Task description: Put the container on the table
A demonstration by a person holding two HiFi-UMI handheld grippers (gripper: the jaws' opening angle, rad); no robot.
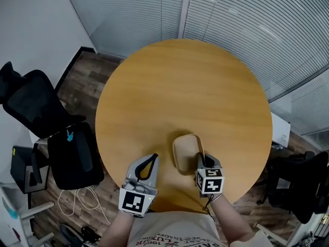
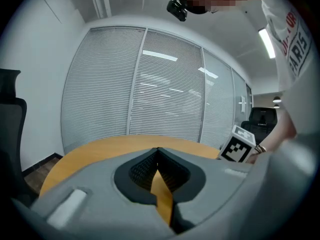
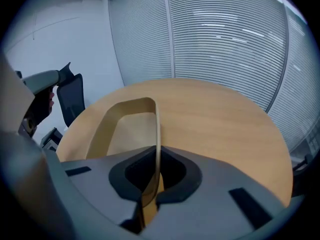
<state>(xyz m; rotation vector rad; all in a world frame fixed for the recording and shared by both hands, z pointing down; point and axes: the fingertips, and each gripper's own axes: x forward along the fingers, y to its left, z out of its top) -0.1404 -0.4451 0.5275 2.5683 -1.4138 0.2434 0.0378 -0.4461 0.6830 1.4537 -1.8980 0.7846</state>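
Right gripper (image 3: 156, 173): I am pinching the beige container (image 3: 122, 129) by its side wall, jaws nearly closed; left gripper (image 2: 158, 153) closed, empty.

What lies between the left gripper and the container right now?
Nothing but a bare strip of table; the head view shows it between the left gripper and the container.

**Round room behind closed blinds**

A curved wall of glass panels with closed grey slatted blinds (image 1: 247, 30) bends around the far side of the round light-wood tabletop (image 1: 185, 86). A plain white wall (image 1: 31, 24) stands at the left, above a dark wood-plank floor (image 1: 85, 81). A black high-backed office chair (image 1: 36, 104) stands left of the tabletop and a second black office chair (image 1: 300, 184) right of it. A ceiling strip light (image 2: 266, 41) glows overhead.
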